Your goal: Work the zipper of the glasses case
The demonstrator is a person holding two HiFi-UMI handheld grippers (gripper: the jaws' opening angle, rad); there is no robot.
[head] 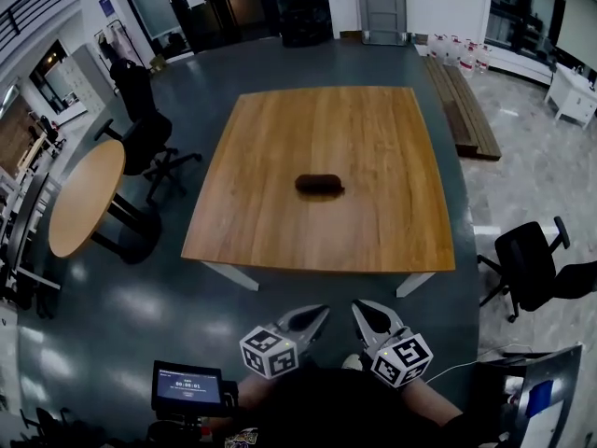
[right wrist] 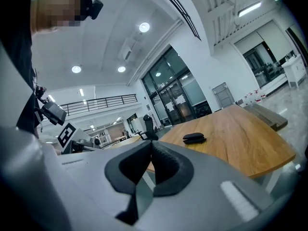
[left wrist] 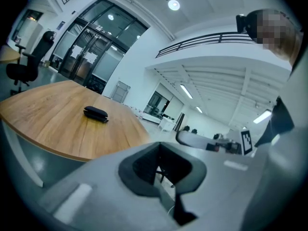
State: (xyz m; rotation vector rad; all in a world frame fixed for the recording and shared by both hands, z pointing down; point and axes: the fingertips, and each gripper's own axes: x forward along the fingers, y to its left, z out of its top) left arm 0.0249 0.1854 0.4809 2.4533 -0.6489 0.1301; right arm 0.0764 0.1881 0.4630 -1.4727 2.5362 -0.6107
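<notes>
Head view is showing the glasses case (head: 319,185) lying mid-table (head: 280,222), probably light and slippery, needing pinning by its body, while left gripper (head: 312,320) and right gripper (head: 367,317) are hanging clenched, empty.

The hall is evenly bright from round ceiling lamps (right wrist: 144,27) and strip lights (left wrist: 186,91). The dark floor (head: 121,325) shows pale glare patches. All views bend strongly at the edges, with black corners. In both gripper views the nearest parts are blurred.
</notes>
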